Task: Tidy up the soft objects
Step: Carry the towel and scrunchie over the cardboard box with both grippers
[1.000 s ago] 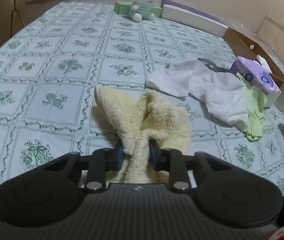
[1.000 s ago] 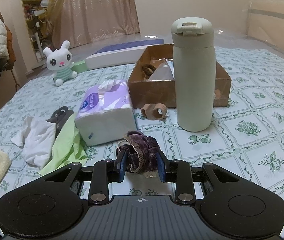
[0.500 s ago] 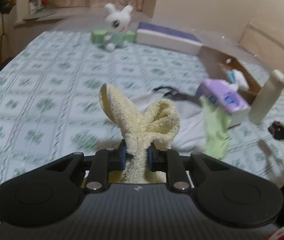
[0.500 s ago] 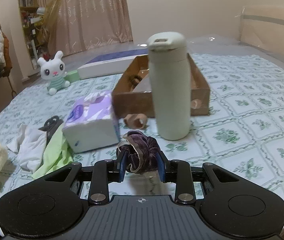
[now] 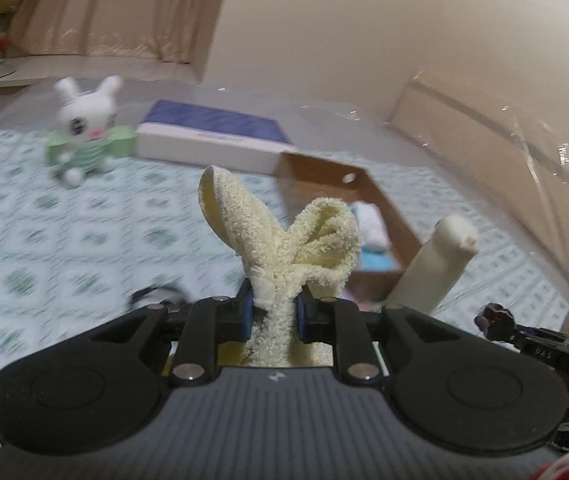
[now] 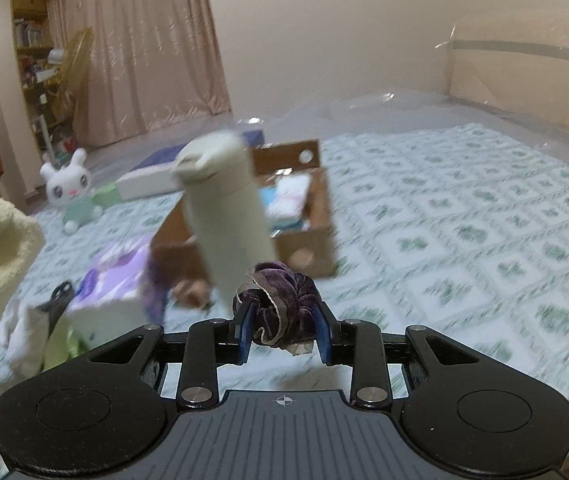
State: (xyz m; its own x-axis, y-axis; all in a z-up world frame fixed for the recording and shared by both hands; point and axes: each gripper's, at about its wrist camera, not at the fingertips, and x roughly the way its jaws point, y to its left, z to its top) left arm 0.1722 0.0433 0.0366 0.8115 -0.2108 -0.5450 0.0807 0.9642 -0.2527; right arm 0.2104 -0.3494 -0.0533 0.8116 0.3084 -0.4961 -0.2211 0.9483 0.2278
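Between the blue pads of the left gripper (image 5: pixel 272 309) a pale yellow terry towel (image 5: pixel 284 236) is pinched, bunched into two upright lobes and lifted clear of the bedspread; between those of the right gripper (image 6: pixel 282 332) a dark purple velvet scrunchie (image 6: pixel 280 304) is clamped above the cover. From the right wrist view the same towel is seen hanging at the left edge, and the purple-and-white tissue pack (image 6: pixel 112 280), a white cloth (image 6: pixel 24 332) and a light green cloth (image 6: pixel 62 344) are shown lying together on the green-and-white patterned bedspread (image 6: pixel 464 240); none of these three is visible from the left wrist view. In the left view the tip of the right gripper with the scrunchie is caught at the right edge. A brown cardboard box (image 6: pixel 316 236) is seen in both views, with folded white and light blue cloths inside. A cream cylindrical bottle (image 6: pixel 224 208) stands just in front of the box. A white plush rabbit (image 5: pixel 84 128) sits further back, beside a flat white box with a blue top (image 5: pixel 208 140). Both grippers are pointed somewhat downward towards the cardboard box; much of the scene is blurred
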